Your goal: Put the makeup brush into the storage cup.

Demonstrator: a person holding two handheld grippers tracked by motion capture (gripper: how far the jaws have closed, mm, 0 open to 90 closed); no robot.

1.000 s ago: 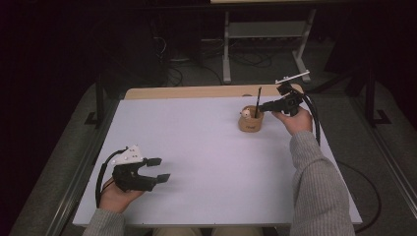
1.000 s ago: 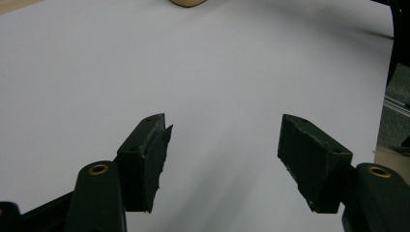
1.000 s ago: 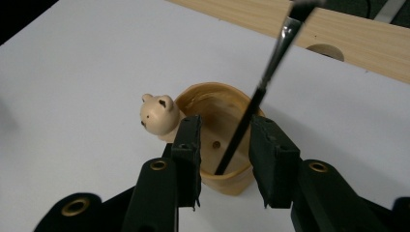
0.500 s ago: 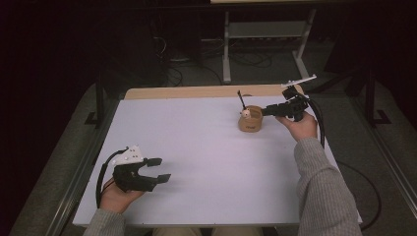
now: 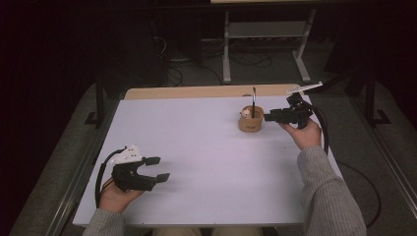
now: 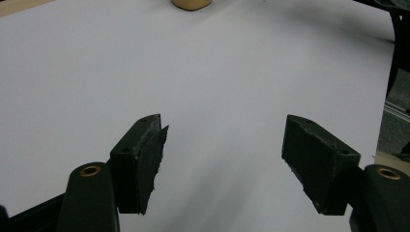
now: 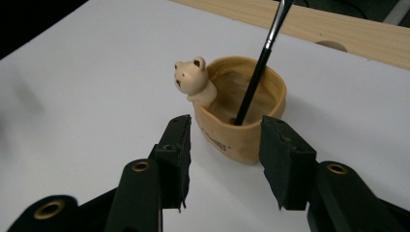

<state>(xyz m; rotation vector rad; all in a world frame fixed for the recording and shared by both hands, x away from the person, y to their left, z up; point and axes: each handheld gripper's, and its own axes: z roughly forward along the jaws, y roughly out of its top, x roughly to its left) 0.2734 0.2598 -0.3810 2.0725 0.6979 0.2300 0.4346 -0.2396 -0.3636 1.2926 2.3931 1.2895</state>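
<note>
Scene: a white tabletop (image 5: pixel 206 147) with a wooden strip along its far edge, a person seated at the near side with a gripper in each hand.
Cup: a small tan cup (image 7: pixel 241 118) with a bear figure (image 7: pixel 192 77) on its rim stands at the far right of the tabletop.
Brush: a thin dark brush (image 7: pixel 258 67) stands in the cup, its long axis near upright, leaning slightly toward the cup's far wall.
Right gripper (image 7: pixel 227 145): jaws apart, empty, pointed at the cup from just beside it; in the right gripper view the cup's lower wall sits between and just beyond the two pads.
Left gripper (image 6: pixel 225 159): jaws wide apart, empty, resting low at the near left corner, well apart from the cup.
Nearer hand: the right by far; judging from this, any grasp on cup or brush would fall to it.
Writing: a small dark print on the cup's side, too small to read.
</note>
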